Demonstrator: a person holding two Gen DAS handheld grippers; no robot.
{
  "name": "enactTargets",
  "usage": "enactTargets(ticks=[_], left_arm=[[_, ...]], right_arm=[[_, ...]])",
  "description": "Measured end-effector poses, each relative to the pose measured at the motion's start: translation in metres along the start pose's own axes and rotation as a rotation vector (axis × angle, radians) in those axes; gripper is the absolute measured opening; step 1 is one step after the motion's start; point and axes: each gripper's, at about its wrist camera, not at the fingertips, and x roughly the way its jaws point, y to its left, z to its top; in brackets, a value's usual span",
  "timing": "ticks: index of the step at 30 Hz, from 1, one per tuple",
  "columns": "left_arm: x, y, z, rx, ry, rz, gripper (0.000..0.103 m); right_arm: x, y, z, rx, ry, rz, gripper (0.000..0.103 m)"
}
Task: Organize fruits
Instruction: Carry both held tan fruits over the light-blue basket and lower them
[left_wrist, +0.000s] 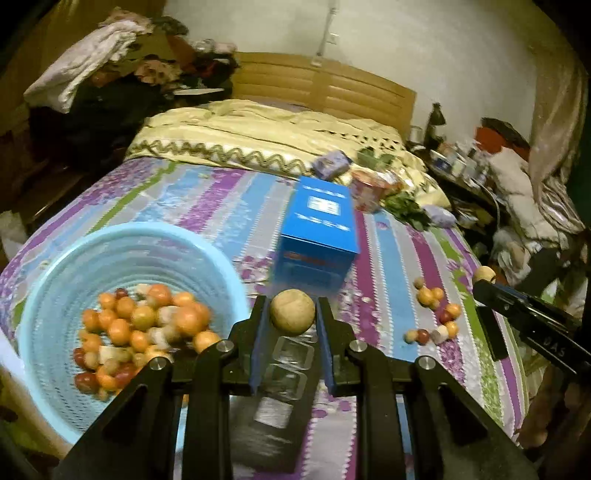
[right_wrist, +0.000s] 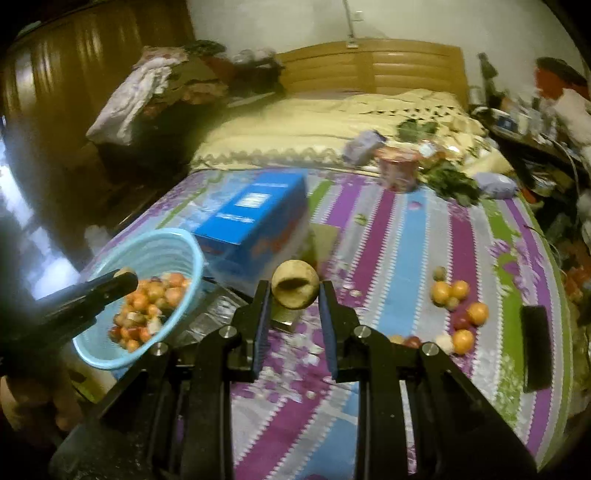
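Note:
My left gripper (left_wrist: 291, 304) is shut on a round tan fruit (left_wrist: 291, 312), held above the bed just right of a light blue basket (left_wrist: 40, 317) that holds several orange and red fruits (left_wrist: 140, 325). My right gripper (right_wrist: 293, 291) is shut on a second tan fruit (right_wrist: 294, 288), which has a dark dent. From the right wrist view the basket (right_wrist: 192, 258) lies to the left, with the left gripper's finger (right_wrist: 92, 295) and its fruit over it. Several loose fruits (right_wrist: 458, 314) lie on the striped bedspread (right_wrist: 388, 258) at the right; the left wrist view shows them too (left_wrist: 436, 314).
A blue box (left_wrist: 317, 225) lies mid-bed behind the grippers. A pink cup (right_wrist: 399, 168), leafy greens (right_wrist: 452, 181) and small purple packets sit further back near the cream quilt. A black flat object (right_wrist: 535, 347) lies at the bed's right edge. Clutter fills the bedside at right.

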Motion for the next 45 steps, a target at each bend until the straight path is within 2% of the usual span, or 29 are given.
enactTargets(ticks=[16,22,27,35,45], left_arm=[[-0.037,0.125,0.008,-0.155,0.003,0.147,0.025],[-0.039,0.17,0.004,-0.213,0.019,0.191,0.025],[-0.03,0.201,-0.004,-0.254,0.057,0.208,0.025],[-0.012,0.228,-0.011,-0.294,0.126,0.217,0.025],[0.001,0.227,-0.012,-0.29,0.165,0.204,0.025]], right_arm=[[0.044,0.11,0.031,-0.141,0.088,0.179,0.026],[0.068,0.145,0.037,-0.181,0.152,0.233,0.026],[0.094,0.164,0.038,-0.195,0.242,0.267,0.026],[0.122,0.176,0.033,-0.208,0.344,0.274,0.026],[0.132,0.184,0.028,-0.221,0.38,0.271,0.026]])
